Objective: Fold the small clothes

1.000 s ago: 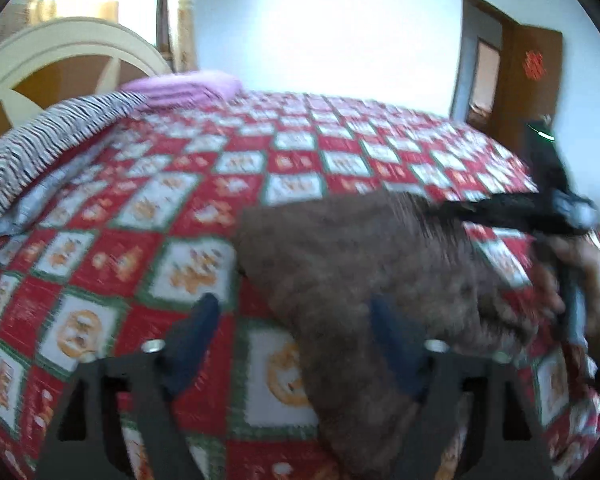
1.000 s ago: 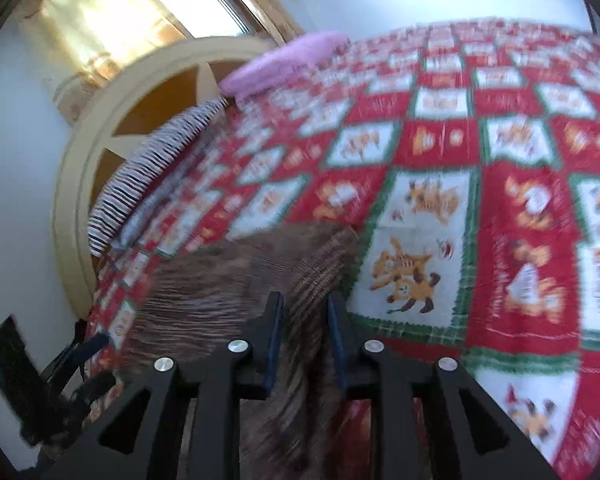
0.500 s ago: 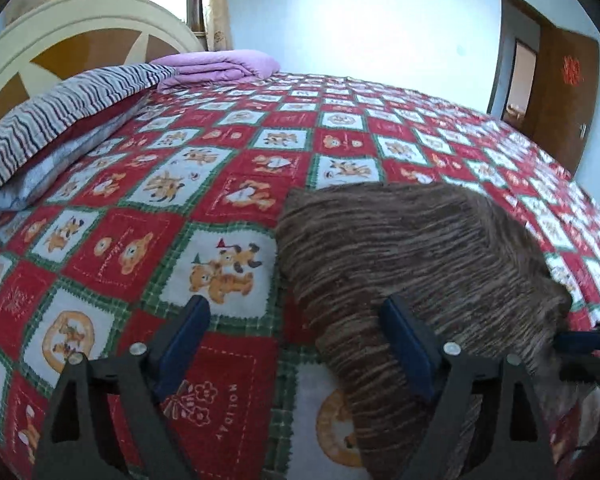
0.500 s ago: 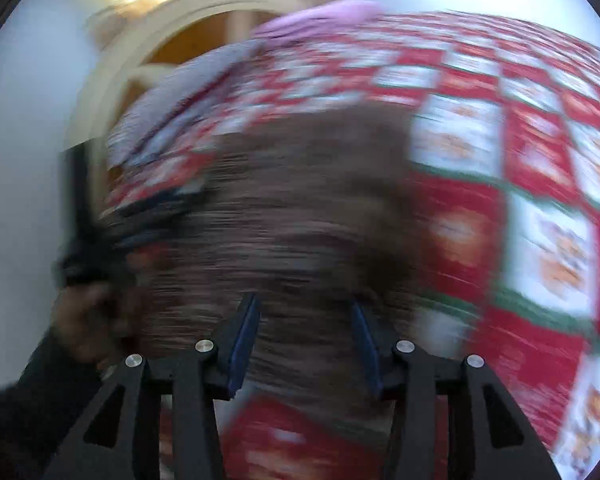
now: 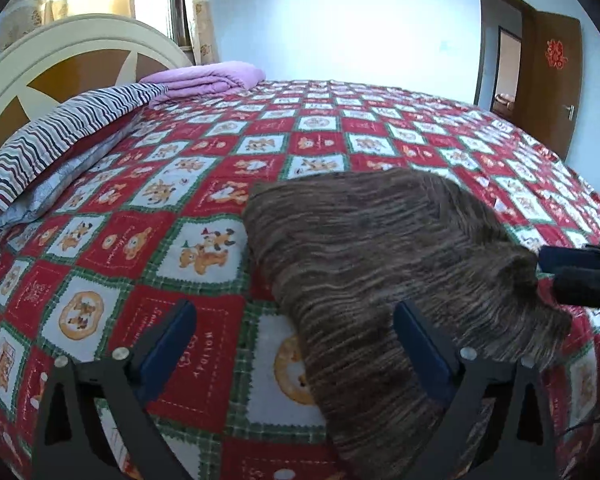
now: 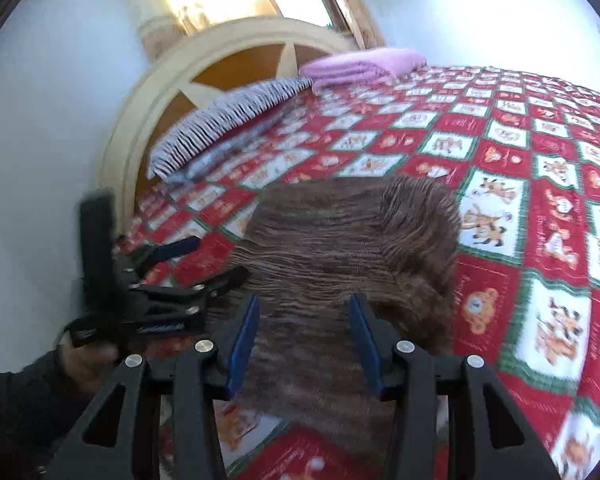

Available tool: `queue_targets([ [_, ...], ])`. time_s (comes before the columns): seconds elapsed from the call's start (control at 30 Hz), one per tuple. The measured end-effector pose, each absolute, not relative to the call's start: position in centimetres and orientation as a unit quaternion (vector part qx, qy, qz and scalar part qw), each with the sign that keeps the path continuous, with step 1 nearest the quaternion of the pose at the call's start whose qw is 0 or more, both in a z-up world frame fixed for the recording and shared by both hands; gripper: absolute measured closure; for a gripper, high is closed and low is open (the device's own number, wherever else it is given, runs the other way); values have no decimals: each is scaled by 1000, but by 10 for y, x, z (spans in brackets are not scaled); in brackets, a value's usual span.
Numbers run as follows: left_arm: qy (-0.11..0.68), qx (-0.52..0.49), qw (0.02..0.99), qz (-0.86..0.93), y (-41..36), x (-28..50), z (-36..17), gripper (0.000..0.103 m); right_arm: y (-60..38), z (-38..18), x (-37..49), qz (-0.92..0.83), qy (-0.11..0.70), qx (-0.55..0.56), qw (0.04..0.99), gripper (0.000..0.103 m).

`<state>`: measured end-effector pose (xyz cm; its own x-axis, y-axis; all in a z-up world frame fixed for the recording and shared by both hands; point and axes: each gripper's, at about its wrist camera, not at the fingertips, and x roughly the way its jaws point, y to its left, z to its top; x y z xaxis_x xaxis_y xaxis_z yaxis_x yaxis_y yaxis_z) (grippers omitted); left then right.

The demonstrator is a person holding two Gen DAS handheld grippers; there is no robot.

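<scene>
Brown knit garment on the bed, both grippers let go

The brown knit garment (image 5: pixel 380 264) lies on the bed (image 5: pixel 204 184) at six o'clock; left hand-held gripper (image 5: pixel 296 340) has just been widening its jaws, right hand-held gripper (image 6: pixel 304 336) also apart, nothing pinched. It looks soft and light; take an edge corner.

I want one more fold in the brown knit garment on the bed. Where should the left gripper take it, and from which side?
Probably the near left edge of the garment, where it narrows toward the left gripper. It lies flat on the quilt with that border bare, so come in low from the left and slide one finger under. The gripper's jaws have just opened, with nothing pinched between them.
</scene>
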<state>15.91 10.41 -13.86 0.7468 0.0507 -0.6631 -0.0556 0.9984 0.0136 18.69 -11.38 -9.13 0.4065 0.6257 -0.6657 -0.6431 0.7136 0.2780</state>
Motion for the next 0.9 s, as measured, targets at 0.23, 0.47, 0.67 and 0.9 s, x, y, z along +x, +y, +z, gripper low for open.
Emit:
queue_targets([
  [0.23, 376, -32, 925, 37, 119, 160, -154, 0, -144, -124, 190, 338, 431, 16, 836, 56],
  [0.47, 366, -12, 929, 41, 103, 139, -131, 0, -141, -105, 173, 304, 415, 4, 857, 55],
  [0.67, 310, -13, 949, 48, 101, 106, -78, 0, -134, -34, 112, 272, 281, -51, 919, 52],
  [0.9, 267, -8, 963, 35, 93, 90, -45, 0, -131, -4, 75, 265, 237, -63, 932, 40],
])
